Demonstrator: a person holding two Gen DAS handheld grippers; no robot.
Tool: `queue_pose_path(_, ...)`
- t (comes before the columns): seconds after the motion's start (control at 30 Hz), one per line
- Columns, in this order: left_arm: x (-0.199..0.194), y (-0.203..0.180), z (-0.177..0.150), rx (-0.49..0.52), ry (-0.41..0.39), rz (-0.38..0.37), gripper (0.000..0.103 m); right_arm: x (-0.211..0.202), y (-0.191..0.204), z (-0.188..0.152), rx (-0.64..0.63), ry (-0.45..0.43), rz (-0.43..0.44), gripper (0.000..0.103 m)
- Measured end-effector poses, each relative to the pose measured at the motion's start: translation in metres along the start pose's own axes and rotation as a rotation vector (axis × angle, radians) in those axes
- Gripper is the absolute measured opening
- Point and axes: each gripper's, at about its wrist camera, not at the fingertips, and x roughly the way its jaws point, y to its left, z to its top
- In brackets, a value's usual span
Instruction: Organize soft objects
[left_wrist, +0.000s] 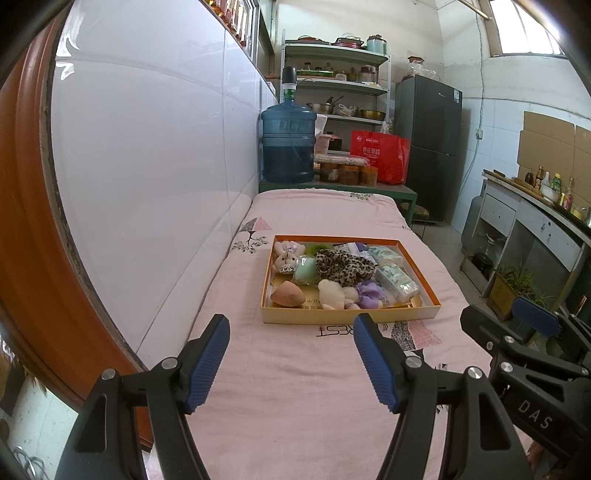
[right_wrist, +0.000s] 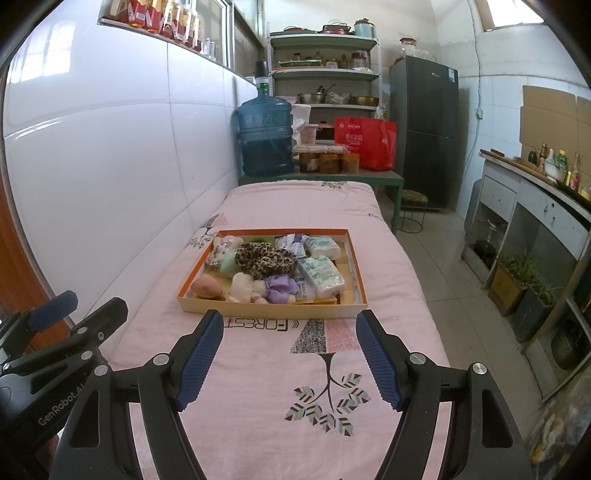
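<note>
Pink bedspread (right_wrist: 266, 406) bears orange tray (right_wrist: 271, 308), long axis crosswise.

A shallow box (right_wrist: 273, 308) lies on the bed (right_wrist: 258, 387), holding a scrunchie (right_wrist: 264, 260), plush toys (right_wrist: 245, 286) and tissue packs (right_wrist: 321, 275); behind the bed, a water jug (right_wrist: 264, 136) stands on a worktop (right_wrist: 384, 179).

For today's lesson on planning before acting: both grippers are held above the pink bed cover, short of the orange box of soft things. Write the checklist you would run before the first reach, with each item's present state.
1. Left gripper open, nothing held: ok.
2. Right gripper open, nothing held: ok.
3. Orange box lies flat on the pink cover: ok.
4. Pink sponge at the near left corner is uncovered: ok.
5. Leopard scrunchie free of its neighbours: not ok, it overlaps them.
6. Where sorted items go: cannot tell.
</note>
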Motion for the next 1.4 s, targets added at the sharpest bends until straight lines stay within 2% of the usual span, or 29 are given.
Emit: queue_pose_path(1.4,0.0048,0.0007,-0.0064,-0.004,0.009,-0.003,0.069,0.0064,-0.0001,-0.0078,0.002,0.009,0.002,0.076)
